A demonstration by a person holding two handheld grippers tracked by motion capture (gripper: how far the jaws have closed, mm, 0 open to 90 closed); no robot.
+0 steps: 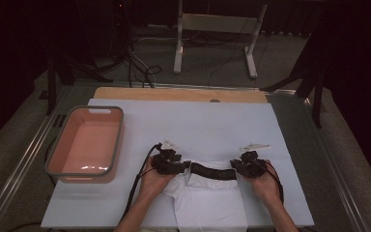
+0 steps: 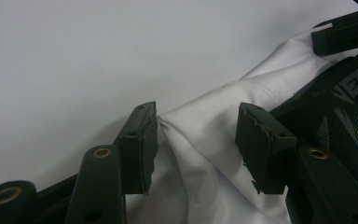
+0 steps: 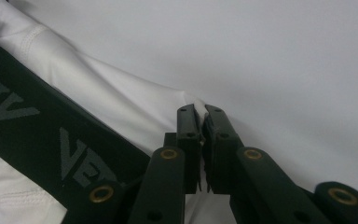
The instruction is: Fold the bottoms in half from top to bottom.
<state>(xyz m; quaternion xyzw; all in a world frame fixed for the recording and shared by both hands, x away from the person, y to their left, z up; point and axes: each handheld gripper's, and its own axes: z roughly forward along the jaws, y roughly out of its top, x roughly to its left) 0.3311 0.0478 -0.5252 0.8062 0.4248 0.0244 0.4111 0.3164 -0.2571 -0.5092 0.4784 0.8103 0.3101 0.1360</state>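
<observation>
Both hands low on the table, each gripper at the garment's upper edge.

The left gripper (image 1: 179,166), at about 7 o'clock from the table's middle, points toward 3 o'clock; its jaws stand partly apart with white cloth between them, the left pad seemingly just touching a fold. The right gripper (image 1: 235,166), at about 5 o'clock, points toward 9 o'clock, its jaws pinched tight on a thin edge of cloth. Both forearms enter from 6 o'clock, wrists angled inward.
</observation>
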